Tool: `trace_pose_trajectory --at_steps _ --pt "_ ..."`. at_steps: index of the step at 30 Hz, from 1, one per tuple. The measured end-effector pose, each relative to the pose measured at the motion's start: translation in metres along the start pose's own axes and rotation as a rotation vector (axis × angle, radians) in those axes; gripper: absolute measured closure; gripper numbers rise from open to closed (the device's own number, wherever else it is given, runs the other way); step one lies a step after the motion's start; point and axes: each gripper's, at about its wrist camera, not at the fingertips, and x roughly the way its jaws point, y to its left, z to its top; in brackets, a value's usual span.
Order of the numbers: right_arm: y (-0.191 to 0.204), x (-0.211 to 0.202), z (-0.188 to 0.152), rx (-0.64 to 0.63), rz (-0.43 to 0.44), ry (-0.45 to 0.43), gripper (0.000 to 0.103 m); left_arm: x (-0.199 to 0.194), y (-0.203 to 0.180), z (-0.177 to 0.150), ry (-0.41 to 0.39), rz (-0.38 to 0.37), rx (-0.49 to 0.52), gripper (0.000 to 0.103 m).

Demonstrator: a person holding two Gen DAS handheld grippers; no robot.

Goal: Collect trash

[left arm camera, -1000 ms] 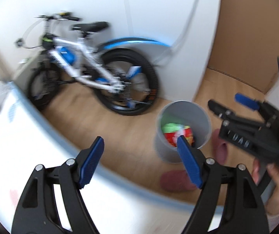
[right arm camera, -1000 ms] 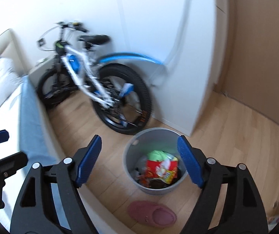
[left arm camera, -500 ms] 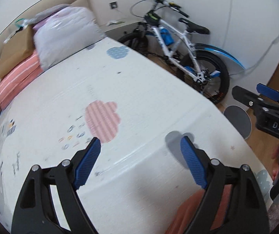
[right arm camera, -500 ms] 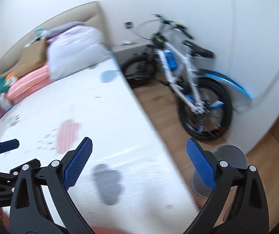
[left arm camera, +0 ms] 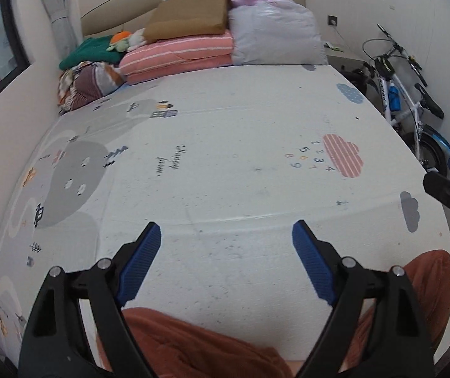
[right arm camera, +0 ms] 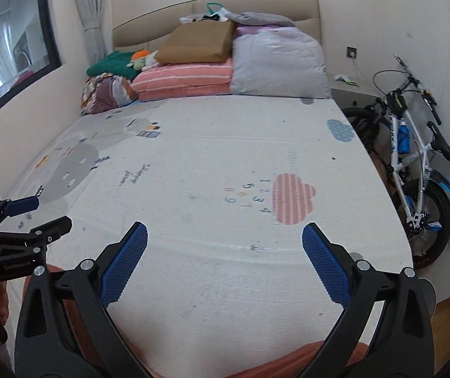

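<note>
My left gripper (left arm camera: 226, 231) is open and empty over the near end of a bed covered by a white printed mat (left arm camera: 225, 163). My right gripper (right arm camera: 225, 231) is also open and empty over the same mat (right arm camera: 212, 170). The left gripper shows at the left edge of the right wrist view (right arm camera: 33, 217). One finger of the right gripper shows at the right edge of the left wrist view (left arm camera: 448, 186). No loose trash shows on the mat. The grey bin shows only as a sliver at the bed's right corner (right arm camera: 428, 296).
Folded blankets, a pink striped quilt (left arm camera: 177, 50), a brown paper bag (right arm camera: 196, 44) and a grey pillow bag (right arm camera: 278, 63) are piled at the headboard. A white and blue bicycle (right arm camera: 413, 170) leans on the right wall. A window (right arm camera: 8, 44) is at left.
Both grippers swung left from the floor and the grey bin to face the bed. The bin has slid out of the left wrist view. Both grippers stayed open.
</note>
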Motion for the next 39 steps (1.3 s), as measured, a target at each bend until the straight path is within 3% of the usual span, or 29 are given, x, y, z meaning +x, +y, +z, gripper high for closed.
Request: trace_pose_trajectory --at_steps 8,16,39 --pt "0.073 -0.009 0.006 -0.065 0.043 0.049 0.008 -0.033 0.059 -0.025 0.008 0.060 -0.084 0.017" --pt "0.099 -0.022 0.010 -0.115 0.034 0.082 0.008 -0.056 0.091 -0.034 0.005 0.093 -0.132 0.017" --pt "0.087 -0.056 0.012 -0.106 -0.022 0.081 0.008 -0.079 0.061 -0.021 -0.006 0.053 -0.067 0.017"
